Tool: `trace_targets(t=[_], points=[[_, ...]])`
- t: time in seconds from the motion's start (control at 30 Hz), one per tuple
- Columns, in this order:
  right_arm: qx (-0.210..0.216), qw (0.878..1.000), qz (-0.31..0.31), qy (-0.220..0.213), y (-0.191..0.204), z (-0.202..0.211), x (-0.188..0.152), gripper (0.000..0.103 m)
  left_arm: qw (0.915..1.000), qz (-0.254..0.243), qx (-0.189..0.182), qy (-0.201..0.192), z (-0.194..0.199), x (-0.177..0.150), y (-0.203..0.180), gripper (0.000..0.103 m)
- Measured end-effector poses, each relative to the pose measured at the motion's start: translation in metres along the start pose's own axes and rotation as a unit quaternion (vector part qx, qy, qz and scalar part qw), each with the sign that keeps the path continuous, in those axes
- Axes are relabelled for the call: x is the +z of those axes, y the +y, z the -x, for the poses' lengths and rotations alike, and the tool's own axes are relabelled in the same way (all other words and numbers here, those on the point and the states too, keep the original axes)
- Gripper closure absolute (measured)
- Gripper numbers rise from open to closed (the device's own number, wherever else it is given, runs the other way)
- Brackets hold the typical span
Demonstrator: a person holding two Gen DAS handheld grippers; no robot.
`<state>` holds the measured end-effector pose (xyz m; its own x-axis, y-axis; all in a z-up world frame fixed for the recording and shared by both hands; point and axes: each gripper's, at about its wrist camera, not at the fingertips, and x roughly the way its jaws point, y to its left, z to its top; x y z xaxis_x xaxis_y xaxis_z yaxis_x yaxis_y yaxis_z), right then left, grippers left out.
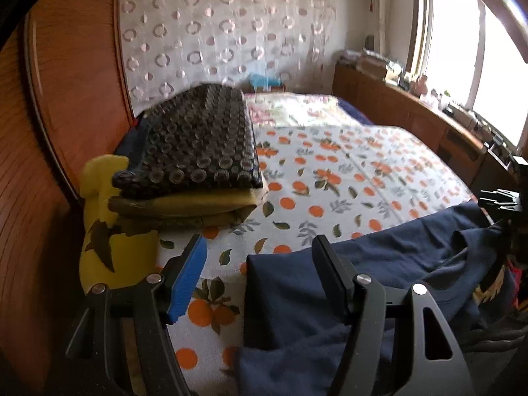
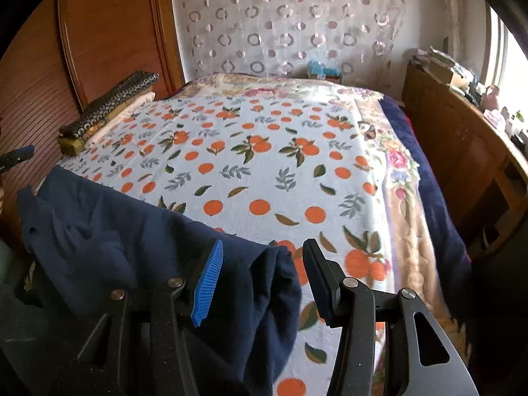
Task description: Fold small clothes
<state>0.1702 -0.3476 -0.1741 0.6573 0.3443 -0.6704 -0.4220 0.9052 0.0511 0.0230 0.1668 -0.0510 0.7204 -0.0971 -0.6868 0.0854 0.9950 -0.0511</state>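
Note:
A dark navy garment (image 1: 379, 280) lies along the near edge of the bed, on the orange-print sheet (image 1: 330, 178). My left gripper (image 1: 260, 257) is open, and the garment's left corner lies between its fingers. In the right wrist view the same garment (image 2: 132, 231) drapes over the bed's near left edge. My right gripper (image 2: 264, 264) is open, with the garment's bunched right end between its fingers. Neither gripper holds the cloth.
A stack of folded clothes (image 1: 194, 158), dark patterned on top and yellow below, sits at the bed's left by the wooden headboard (image 1: 66, 99); it also shows in the right wrist view (image 2: 105, 112). A wooden cabinet (image 2: 462, 151) with clutter runs along the right under a window.

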Motion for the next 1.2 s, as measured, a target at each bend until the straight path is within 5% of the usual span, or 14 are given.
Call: trace_targets(t=[0.47, 0.7, 0.8, 0.9, 0.97, 1.1, 1.2], points=[[-0.003, 0.999, -0.003, 0.034, -0.012, -0.020, -0.003, 0.051, 0.9939, -0.033, -0.005, 0.105, -0.063, -0.006, -0.005, 0.036], [-0.003, 0.999, 0.000, 0.035, -0.012, -0.028, -0.004, 0.051, 0.9917, -0.031, -0.018, 0.123, -0.068, -0.017, -0.003, 0.040], [-0.004, 0.999, 0.000, 0.034, -0.011, -0.029, -0.005, 0.051, 0.9922, -0.030, -0.020, 0.119, -0.067, -0.019, -0.005, 0.044], [-0.001, 0.999, 0.003, 0.034, -0.010, -0.029, -0.006, 0.051, 0.9917, -0.043, -0.039, 0.115, -0.063, -0.021, -0.011, 0.067], [0.011, 0.999, 0.007, 0.038, -0.009, -0.028, -0.006, 0.058, 0.9916, -0.046, -0.041, 0.114, -0.062, -0.023, -0.018, 0.083], [0.025, 0.998, 0.028, 0.049, -0.002, -0.023, -0.007, 0.086, 0.9938, -0.038, -0.034, 0.099, -0.054, -0.028, -0.023, 0.090], [0.029, 0.998, 0.039, 0.030, 0.002, -0.006, -0.004, 0.090, 0.9958, -0.030, -0.050, 0.071, -0.035, -0.029, -0.029, 0.091]])
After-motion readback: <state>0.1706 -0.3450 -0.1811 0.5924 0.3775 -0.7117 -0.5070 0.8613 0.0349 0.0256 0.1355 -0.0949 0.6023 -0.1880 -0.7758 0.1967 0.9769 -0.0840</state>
